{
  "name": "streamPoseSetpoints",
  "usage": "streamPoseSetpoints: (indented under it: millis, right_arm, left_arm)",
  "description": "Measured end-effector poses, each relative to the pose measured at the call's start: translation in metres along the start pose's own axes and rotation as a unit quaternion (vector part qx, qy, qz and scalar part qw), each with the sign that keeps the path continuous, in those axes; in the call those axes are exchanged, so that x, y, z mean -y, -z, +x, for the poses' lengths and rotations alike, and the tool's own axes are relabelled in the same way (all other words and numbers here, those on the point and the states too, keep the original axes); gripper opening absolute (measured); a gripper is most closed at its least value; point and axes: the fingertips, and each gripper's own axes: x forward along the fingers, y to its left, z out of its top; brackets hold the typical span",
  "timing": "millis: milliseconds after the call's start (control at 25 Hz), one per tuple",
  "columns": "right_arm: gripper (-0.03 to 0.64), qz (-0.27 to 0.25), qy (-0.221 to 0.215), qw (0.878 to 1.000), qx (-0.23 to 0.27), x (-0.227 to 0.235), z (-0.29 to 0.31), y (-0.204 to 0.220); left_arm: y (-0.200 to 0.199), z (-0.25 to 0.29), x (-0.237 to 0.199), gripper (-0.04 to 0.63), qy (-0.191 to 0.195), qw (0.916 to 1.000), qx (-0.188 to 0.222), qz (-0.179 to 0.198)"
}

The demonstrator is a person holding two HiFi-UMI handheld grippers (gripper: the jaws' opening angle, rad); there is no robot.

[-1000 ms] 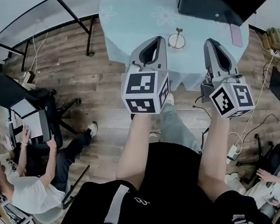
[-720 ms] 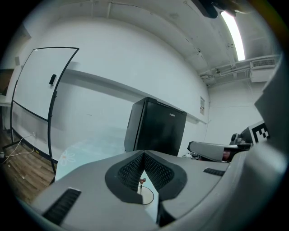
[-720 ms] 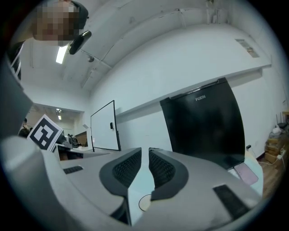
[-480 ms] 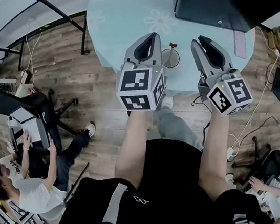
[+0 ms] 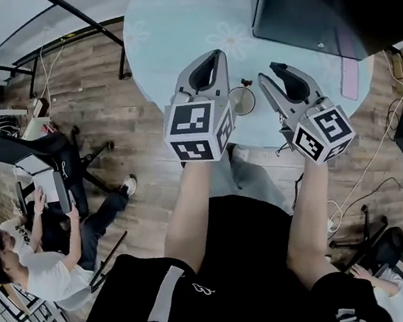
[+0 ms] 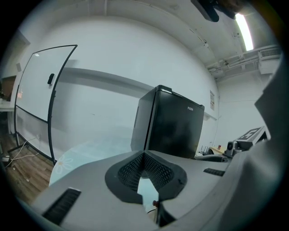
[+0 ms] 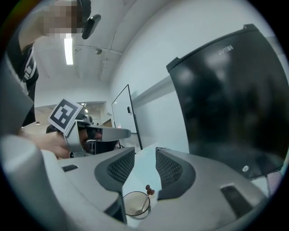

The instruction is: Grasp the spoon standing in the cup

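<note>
Pale-blue worktop (image 5: 168,27) carries the cup (image 7: 131,212), the spoon (image 7: 145,198) leaning inside. Our right claw (image 7: 145,151) is opening just short of it, nothing gripped; our left claw (image 6: 144,151) is closed, empty. We judge the spoon light and stiff: pinch its upper handle.

Black short-sleeve tee (image 5: 236,248), tiny white logo (image 5: 198,289) on the chest. Grey shoulder straps (image 5: 157,313) with dark edging and buckles, backpack-harness style. Faded grey jeans (image 5: 253,183) underneath. Some white print (image 7: 28,65) on the black fabric in the right gripper view, too blurry to read.
</note>
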Motion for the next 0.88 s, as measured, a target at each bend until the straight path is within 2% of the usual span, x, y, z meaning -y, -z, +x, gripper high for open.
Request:
streamPoseSetpoints:
  millis: [320, 880]
  right_arm:
    - [0.178, 0.033, -0.008, 0.998, -0.059, 0.014, 0.027, 0.056]
    - [0.176, 0.055, -0.041, 0.99, -0.122, 0.006, 0.054, 0.111]
  left_arm:
    - [0.06, 0.014, -0.021, 0.014, -0.001, 0.9981, -0.056, -0.026]
    - [0.095, 0.018, -0.044, 0.014, -0.017, 0.996, -0.072, -0.049]
